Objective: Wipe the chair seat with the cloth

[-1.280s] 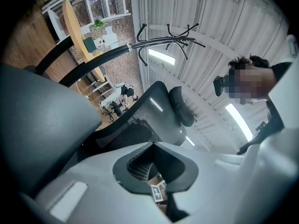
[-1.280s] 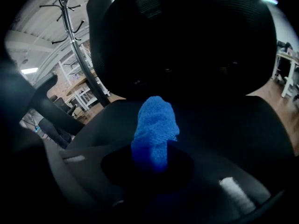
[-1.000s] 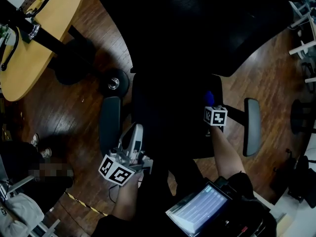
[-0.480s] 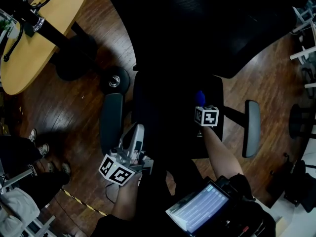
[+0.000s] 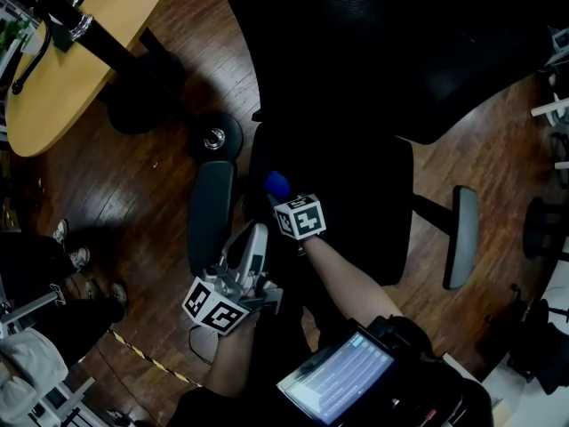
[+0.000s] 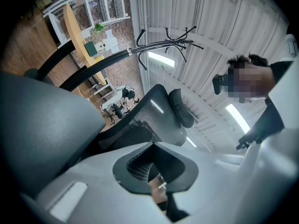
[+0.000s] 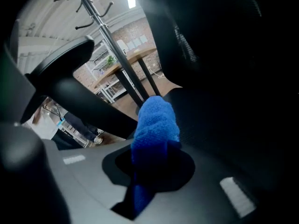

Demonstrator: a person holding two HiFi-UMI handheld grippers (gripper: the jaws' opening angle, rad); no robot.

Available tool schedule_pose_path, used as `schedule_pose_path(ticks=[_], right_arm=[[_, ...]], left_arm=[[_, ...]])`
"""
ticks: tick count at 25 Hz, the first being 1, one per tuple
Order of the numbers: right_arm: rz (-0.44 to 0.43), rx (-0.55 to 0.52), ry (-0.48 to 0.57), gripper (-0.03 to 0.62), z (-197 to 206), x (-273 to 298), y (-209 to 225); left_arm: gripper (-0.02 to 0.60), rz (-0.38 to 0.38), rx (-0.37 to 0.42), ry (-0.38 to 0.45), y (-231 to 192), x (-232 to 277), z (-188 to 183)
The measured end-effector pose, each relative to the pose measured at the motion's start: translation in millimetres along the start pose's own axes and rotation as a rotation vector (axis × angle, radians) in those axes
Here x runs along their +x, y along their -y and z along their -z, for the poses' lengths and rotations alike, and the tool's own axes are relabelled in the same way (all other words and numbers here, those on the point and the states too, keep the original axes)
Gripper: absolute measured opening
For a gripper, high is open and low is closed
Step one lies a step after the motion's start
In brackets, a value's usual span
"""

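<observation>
The black chair seat [image 5: 356, 203] fills the middle of the head view, under the wide black backrest [image 5: 391, 52]. My right gripper [image 5: 281, 190] is shut on a blue cloth [image 5: 277, 183] and holds it against the seat's left edge, close to the left armrest [image 5: 211, 216]. In the right gripper view the blue cloth [image 7: 156, 122] bulges out past my right gripper [image 7: 154, 148], with the dark seat [image 7: 224, 125] to its right. My left gripper [image 5: 252, 238] hangs by the left armrest's near end, off the seat. The left gripper [image 6: 154, 146] is shut, with nothing in it.
A round wooden table [image 5: 80, 52] on a black post stands at the upper left on the wooden floor. A black disc foot [image 5: 213, 139] lies beside the chair. The right armrest [image 5: 462, 238] juts out at right. A person's shoes [image 5: 71, 256] are at left, and a lit screen [image 5: 333, 381] is below.
My right gripper has swept the blue cloth leftward across the seat, from its right part to its left edge. The left gripper has stayed put.
</observation>
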State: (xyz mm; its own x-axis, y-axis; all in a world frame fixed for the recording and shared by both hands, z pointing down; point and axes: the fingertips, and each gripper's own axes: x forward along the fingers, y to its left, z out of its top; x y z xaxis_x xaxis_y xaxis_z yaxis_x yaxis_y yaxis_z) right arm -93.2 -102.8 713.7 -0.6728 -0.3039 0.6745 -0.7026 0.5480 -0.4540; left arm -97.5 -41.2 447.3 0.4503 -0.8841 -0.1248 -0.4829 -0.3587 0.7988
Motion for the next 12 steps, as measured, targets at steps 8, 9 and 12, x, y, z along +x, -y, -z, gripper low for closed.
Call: schedule_pose_path(ticks=[8, 9, 12], right_arm=[[0.074, 0.032, 0.058, 0.055, 7.7, -23.0, 41.7], [0.101, 0.033, 0.053, 0.055, 10.5, -31.3, 54.2], [0.197, 0.073, 0.031, 0.055, 28.1, -66.5, 102.2]], left_arm=[[-0.008, -0.003, 0.006, 0.003, -4.4, 0.8, 0.4], [-0.008, -0.001, 0.008, 0.001, -3.9, 1.7, 1.5], [-0.008, 0.004, 0.008, -0.006, -1.2, 3.1, 5.7]])
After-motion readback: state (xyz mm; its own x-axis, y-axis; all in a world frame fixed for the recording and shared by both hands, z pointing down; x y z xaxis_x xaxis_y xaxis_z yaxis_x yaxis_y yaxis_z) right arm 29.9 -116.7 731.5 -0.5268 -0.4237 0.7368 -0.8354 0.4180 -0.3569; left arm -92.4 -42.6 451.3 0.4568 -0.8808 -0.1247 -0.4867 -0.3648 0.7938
